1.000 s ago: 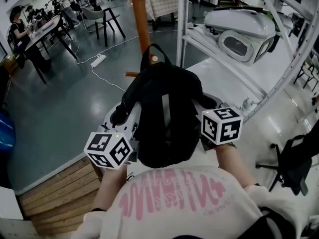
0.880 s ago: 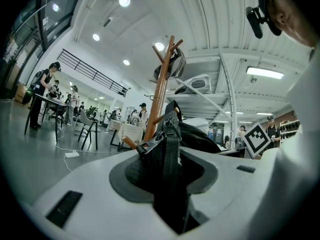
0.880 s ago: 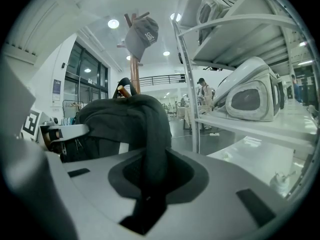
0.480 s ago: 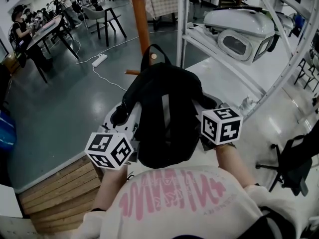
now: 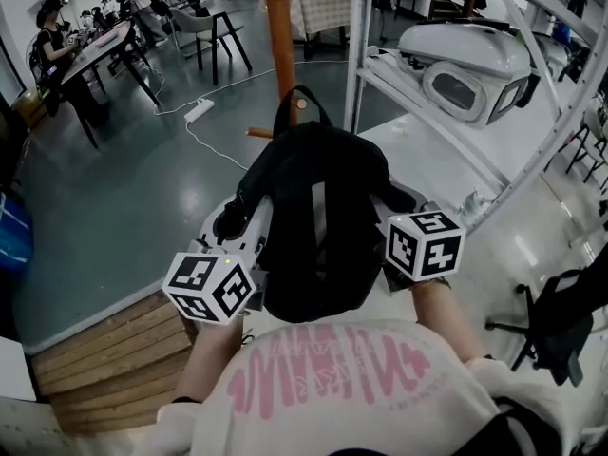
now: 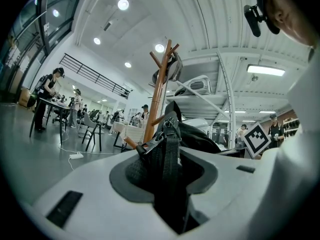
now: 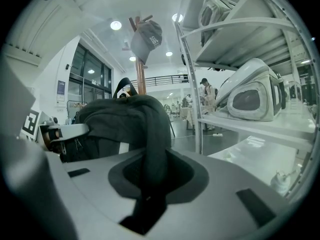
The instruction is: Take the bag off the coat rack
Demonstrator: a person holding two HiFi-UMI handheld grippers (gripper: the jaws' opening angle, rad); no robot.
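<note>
The black bag (image 5: 318,226) is held just before the coat rack (image 5: 281,46), one strap pinched in the left gripper (image 6: 169,164) jaws, another in the right gripper (image 7: 149,176) jaws; open floor (image 5: 123,198) is seen leftward, shelving (image 5: 437,122) close rightward

Both forearms reach forward from the bottom of the head view, the left gripper (image 5: 231,224) at lower left and the right gripper (image 5: 404,200) at lower right, each with jaws clamped on a strap of the black backpack (image 5: 318,226)
</note>
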